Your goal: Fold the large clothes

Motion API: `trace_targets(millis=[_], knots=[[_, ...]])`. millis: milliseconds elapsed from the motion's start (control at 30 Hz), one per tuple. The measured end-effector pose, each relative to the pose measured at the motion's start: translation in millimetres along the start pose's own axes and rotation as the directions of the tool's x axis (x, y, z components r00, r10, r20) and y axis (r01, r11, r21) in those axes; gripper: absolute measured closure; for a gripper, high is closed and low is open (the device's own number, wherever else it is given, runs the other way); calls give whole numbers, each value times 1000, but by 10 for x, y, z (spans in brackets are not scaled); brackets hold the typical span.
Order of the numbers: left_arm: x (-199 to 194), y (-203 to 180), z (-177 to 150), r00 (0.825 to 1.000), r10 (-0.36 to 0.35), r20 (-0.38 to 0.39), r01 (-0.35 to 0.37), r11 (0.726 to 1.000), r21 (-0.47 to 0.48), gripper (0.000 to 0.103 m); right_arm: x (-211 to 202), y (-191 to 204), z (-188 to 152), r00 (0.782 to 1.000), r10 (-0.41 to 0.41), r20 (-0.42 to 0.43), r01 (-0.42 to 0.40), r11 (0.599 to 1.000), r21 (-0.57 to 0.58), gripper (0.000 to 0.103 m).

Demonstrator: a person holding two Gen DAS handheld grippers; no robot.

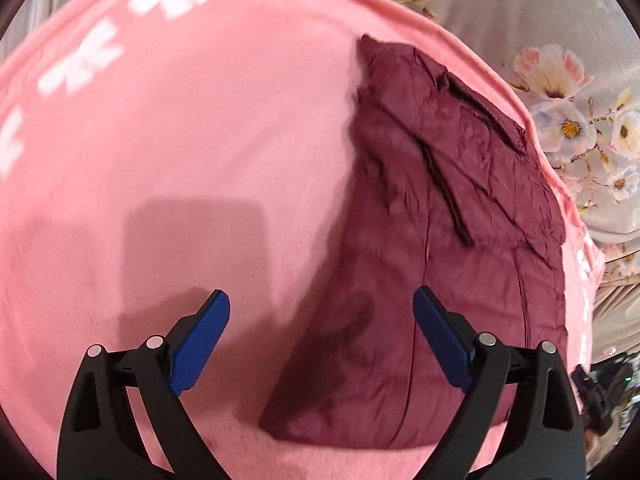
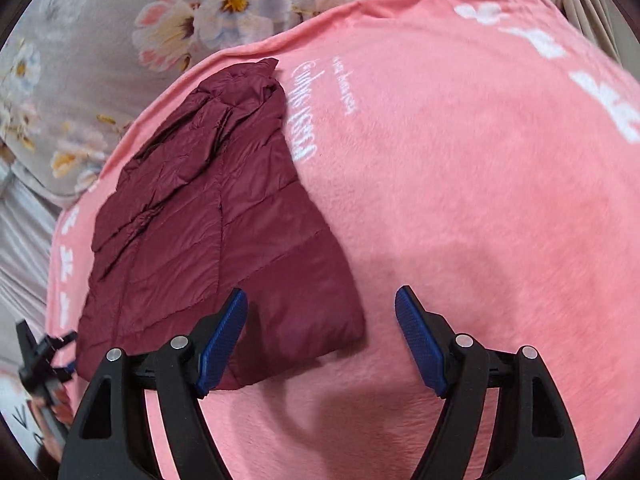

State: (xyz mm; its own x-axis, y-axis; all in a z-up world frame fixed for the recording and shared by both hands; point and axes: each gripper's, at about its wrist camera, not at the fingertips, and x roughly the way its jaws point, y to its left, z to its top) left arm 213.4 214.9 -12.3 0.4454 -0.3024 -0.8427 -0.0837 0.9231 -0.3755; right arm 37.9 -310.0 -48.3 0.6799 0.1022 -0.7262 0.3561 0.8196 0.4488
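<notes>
left wrist view: a maroon quilted jacket (image 1: 440,240) lies folded into a long, narrow bundle on a pink fleece blanket (image 1: 180,140), close to the blanket's right-hand edge, with a dark zipper line running down its upper layer. the blanket carries white printed marks along its far border, blurred in this picture. past that edge a grey bedspread with pale flowers (image 1: 560,80) shows. the left hand-held gripper (image 1: 322,300) hangs above the jacket's near left edge with its blue pads spread wide and nothing between them; its right pad is over the maroon fabric and its left pad over bare blanket.

right wrist view has the same jacket (image 2: 208,232) at the left, and white lettering on the blanket (image 2: 460,200) just beside its far end. the right hand-held gripper (image 2: 320,300) is likewise spread and empty, hovering over the jacket's near corner. the flowered bedspread (image 2: 100,60) fills the upper left.
</notes>
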Motion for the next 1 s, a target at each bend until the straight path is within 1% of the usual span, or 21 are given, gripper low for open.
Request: trace_targets(millis=[33,67,100,133,167,200,233,267,300,333,367,400,467,533,600,667,733,800,900,967,1000], knots=[[28,-6,-33,1000,-10,-3,10,1000,-10,13,33,10,-23,1000,5,-3,-5,1000,11,29],[58,-7,-94,999,-31,-7,31,999,-23,14,55,18,-31,1000,5,-3,-5,1000,15,32],[76,-20,-147,999,-36,-6,36,999,-31,15,64,33,-48,1000,3,2,-3,1000,18,36],[72,-49,-177,1000,-26,6,26,999,-23,15,68,50,-65,1000,6,4,-6,1000,18,47],[71,-101,-210,1000,-11,15,11,1000,1,19,70,71,-76,1000,24,1,-24,999,26,61],[85,-148,-237,1000,-8,7,8,1000,19,30,65,75,-88,999,44,0,-44,998,39,69],[95,-180,-263,1000,-7,1,7,1000,25,34,51,78,-97,998,58,0,-58,997,54,85],[87,-213,-286,1000,2,4,-2,999,32,43,14,83,-104,998,69,8,-69,995,65,92],[84,-234,-304,1000,3,-5,-3,999,37,57,-52,102,-115,997,76,21,-78,995,60,94],[79,-246,-320,1000,-3,-8,3,999,37,63,-100,116,-125,996,79,30,-80,995,54,96],[50,-246,-334,1000,-6,-4,6,1000,27,76,-201,140,-148,995,91,45,-93,995,44,97],[12,-246,-342,1000,-8,0,8,1000,24,85,-291,156,-172,993,103,55,-105,994,37,97],[-78,-249,-369,1000,-23,15,23,1000,20,93,-503,181,-243,990,118,74,-119,993,12,98],[-202,-269,-413,999,-32,39,31,999,32,95,-776,188,-369,987,135,90,-133,991,-23,98],[-356,-279,-477,997,-40,65,36,998,57,97,-1017,156,-498,985,148,91,-146,989,-34,98],[-564,-243,-593,994,-57,89,50,996,77,97,-1258,94,-666,983,166,83,-164,986,-33,98],[-758,-194,-720,992,-80,95,71,994,88,97,-1553,41,-903,984,167,62,-165,985,-46,98],[-954,-112,-877,991,-98,91,89,991,96,97,-1791,7,-1114,986,159,50,-156,986,-58,98],[-1351,87,-1235,989,-118,93,108,988,110,97,-2165,-32,-1389,984,176,37,-174,984,-49,98],[-1587,226,-1446,987,-130,93,120,987,106,98,-2402,23,-1449,979,197,50,-195,979,-55,98],[-1722,302,-1560,986,-137,93,129,987,93,98,-2527,69,-1432,975,209,73,-204,977,-67,98]])
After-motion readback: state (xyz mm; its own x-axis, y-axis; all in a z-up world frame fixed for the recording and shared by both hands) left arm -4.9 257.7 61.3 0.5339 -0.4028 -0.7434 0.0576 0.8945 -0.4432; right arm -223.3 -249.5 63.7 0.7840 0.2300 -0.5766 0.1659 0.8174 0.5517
